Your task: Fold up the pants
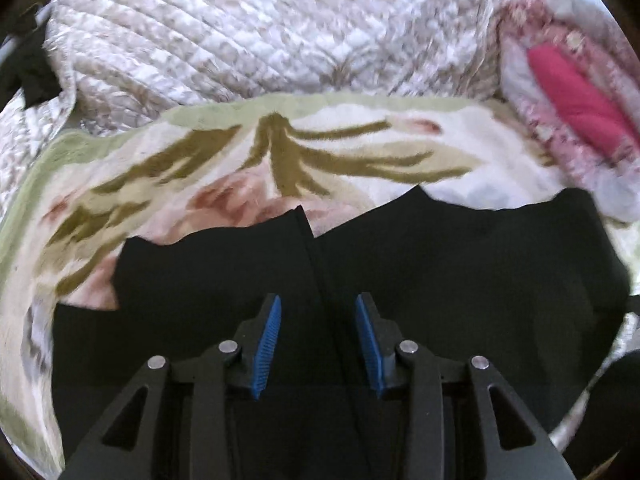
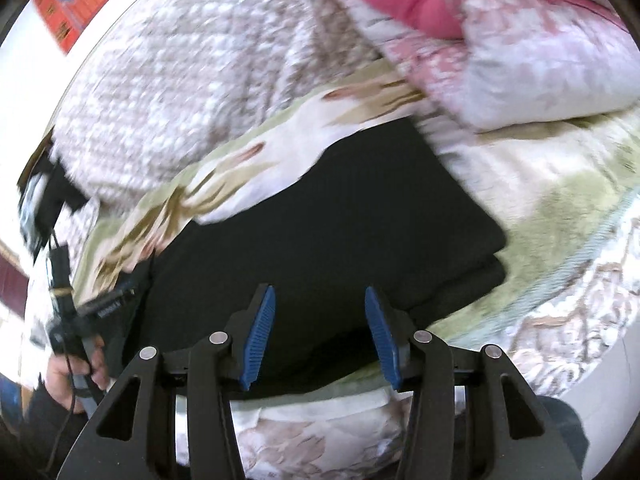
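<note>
The black pants [image 1: 420, 264] lie folded on a floral blanket [image 1: 224, 160] on a bed. In the left wrist view a seam runs between my fingers. My left gripper [image 1: 318, 304] is open and empty just above the pants. In the right wrist view the pants [image 2: 340, 216] form a layered dark stack with its right edge near the blanket's fold. My right gripper [image 2: 319, 294] is open and empty over the near edge of the pants. The left gripper [image 2: 80, 312] shows at the pants' left side, held by a hand [image 2: 66, 376].
A quilted white-and-beige bedspread [image 1: 240, 36] is bunched behind the blanket. A pink floral pillow with a red cushion [image 1: 576, 108] lies at the right; it also shows in the right wrist view [image 2: 500, 52]. A dark object [image 1: 28, 72] sits at the far left. The bed's front edge [image 2: 320, 432] is below the right gripper.
</note>
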Demonstrator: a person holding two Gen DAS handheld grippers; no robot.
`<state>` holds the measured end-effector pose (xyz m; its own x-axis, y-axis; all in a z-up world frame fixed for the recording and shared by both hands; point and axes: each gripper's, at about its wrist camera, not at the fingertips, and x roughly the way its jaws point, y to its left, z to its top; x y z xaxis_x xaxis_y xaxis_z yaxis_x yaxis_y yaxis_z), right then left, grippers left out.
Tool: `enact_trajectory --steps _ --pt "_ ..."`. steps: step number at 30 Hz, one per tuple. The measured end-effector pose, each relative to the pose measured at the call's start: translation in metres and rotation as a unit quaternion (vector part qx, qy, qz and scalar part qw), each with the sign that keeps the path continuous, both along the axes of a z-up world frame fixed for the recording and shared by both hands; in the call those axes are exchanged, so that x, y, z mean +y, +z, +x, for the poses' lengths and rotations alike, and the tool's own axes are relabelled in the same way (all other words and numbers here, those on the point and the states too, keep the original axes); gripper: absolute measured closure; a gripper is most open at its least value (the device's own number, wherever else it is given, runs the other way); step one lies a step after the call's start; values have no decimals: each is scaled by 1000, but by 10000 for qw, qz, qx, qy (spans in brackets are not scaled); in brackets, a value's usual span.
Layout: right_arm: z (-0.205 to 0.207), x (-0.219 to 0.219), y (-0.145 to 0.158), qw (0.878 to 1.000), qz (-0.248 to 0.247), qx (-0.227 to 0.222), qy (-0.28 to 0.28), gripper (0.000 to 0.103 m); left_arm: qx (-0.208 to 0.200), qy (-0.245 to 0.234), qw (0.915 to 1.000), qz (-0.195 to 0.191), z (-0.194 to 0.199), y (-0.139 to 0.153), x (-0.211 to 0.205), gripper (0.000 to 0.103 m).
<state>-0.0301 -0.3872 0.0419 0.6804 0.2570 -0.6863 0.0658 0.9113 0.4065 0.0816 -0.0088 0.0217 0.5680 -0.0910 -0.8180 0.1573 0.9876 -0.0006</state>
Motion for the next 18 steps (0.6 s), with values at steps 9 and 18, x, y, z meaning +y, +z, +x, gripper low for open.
enact_trajectory --steps 9,18 --pt "2 -20 -1 9994 113 27 -335 55 -838 532 9950 -110 -28 24 34 98" --pt "8 -7 -10 9997 32 202 -137 55 -918 1925 9742 -739 -129 34 143 98"
